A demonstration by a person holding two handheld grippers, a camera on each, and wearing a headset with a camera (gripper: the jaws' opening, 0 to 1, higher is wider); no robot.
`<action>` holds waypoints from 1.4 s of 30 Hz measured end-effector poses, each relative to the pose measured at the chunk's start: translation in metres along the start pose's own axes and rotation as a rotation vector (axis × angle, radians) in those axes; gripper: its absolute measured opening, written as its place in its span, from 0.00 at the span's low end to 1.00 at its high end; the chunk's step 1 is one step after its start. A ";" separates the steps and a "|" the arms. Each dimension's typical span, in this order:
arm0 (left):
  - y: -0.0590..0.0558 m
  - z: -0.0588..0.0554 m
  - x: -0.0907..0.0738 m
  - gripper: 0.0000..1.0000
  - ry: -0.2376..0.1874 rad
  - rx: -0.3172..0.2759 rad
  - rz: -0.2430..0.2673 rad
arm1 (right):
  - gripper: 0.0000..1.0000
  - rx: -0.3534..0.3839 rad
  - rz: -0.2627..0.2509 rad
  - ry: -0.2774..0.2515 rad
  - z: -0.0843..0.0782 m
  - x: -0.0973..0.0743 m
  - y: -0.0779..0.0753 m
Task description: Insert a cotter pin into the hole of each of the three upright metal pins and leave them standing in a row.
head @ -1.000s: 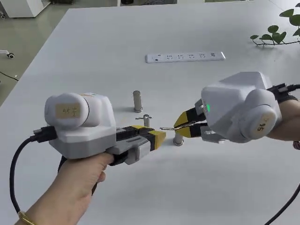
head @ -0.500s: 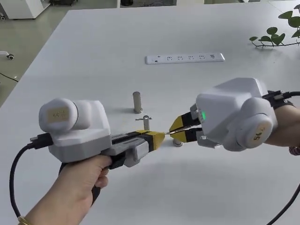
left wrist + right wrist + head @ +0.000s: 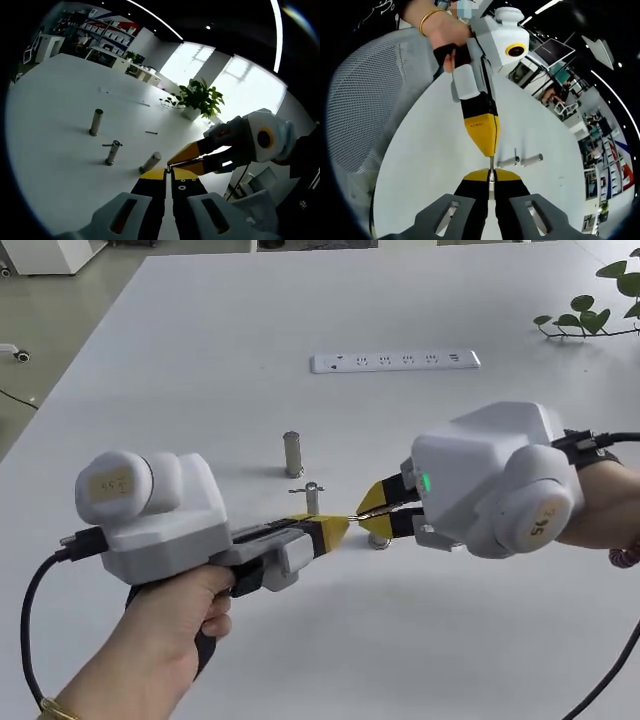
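Gap's closed versus a second ago: our right gripper (image 3: 372, 516) pinches the thin silver cotter pin (image 3: 491, 164), our left gripper (image 3: 336, 530) now shuts narrow on its free end, mid-air near the grey cylindrical metal pins (image 3: 292, 455), so we read it as a regrip before insertion.

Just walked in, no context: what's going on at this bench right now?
A person works two handheld grippers over a white table. The right gripper is shut on a thin cotter pin. The left gripper, tips closed, meets its other end, though whether it grips it is unclear. Of the three metal pins, the middle pin already has a cotter pin through it, the far pin stands bare, and the near pin sits just beyond the tips.
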State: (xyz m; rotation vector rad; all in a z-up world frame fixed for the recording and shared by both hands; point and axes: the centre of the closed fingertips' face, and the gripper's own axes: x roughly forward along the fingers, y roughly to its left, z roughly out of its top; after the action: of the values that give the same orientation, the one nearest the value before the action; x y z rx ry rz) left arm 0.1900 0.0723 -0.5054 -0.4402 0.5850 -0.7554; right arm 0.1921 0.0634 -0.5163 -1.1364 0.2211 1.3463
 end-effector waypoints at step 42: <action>-0.012 -0.028 -0.019 0.00 0.191 0.443 -0.146 | 0.14 0.830 0.267 -0.301 0.004 -0.009 0.041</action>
State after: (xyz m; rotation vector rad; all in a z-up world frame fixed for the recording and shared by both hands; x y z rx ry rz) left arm 0.1550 0.0745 -0.5133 0.0000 0.5466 -1.0449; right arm 0.1527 0.0530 -0.5288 -0.2091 0.6550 1.4272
